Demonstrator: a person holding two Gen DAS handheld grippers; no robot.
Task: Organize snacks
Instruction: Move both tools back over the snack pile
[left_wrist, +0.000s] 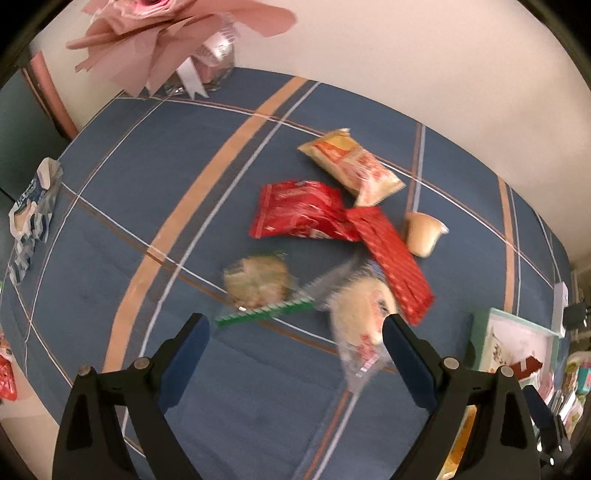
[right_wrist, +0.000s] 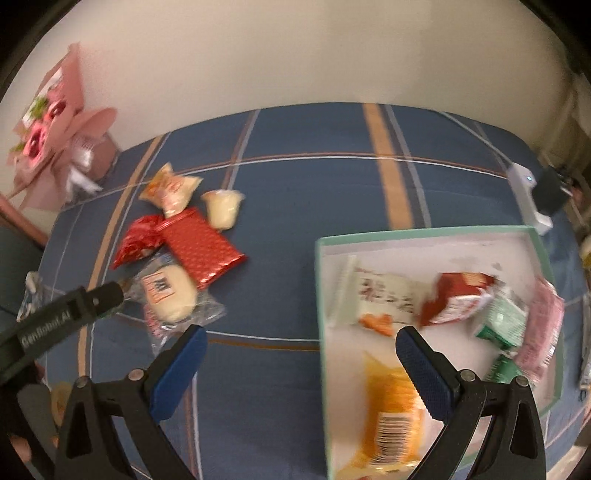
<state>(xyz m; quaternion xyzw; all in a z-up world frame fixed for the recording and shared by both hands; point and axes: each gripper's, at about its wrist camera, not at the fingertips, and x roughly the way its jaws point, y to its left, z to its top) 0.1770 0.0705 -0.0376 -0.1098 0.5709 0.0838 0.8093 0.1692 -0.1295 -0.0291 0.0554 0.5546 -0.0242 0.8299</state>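
Observation:
Loose snacks lie on the blue plaid cloth: a yellow-orange packet (left_wrist: 351, 166), a red bag (left_wrist: 299, 210), a red foil packet (left_wrist: 391, 262), a jelly cup (left_wrist: 424, 234), a round cookie (left_wrist: 258, 284) in a green-edged wrapper and a white bun (left_wrist: 358, 314) in clear wrap. My left gripper (left_wrist: 295, 328) hangs open just in front of the cookie and bun, holding nothing. My right gripper (right_wrist: 301, 350) is open over the left edge of the green-rimmed box (right_wrist: 424, 236), which holds several packets, an orange one (right_wrist: 395, 406) nearest. The bun (right_wrist: 170, 295) shows there too.
A pink bouquet (left_wrist: 155, 48) stands at the far left by the wall. A blue-white wrapper (left_wrist: 33, 206) lies at the cloth's left edge. A white device (right_wrist: 524, 192) sits beyond the box. A black finger (right_wrist: 92, 299) of the left gripper reaches in beside the bun.

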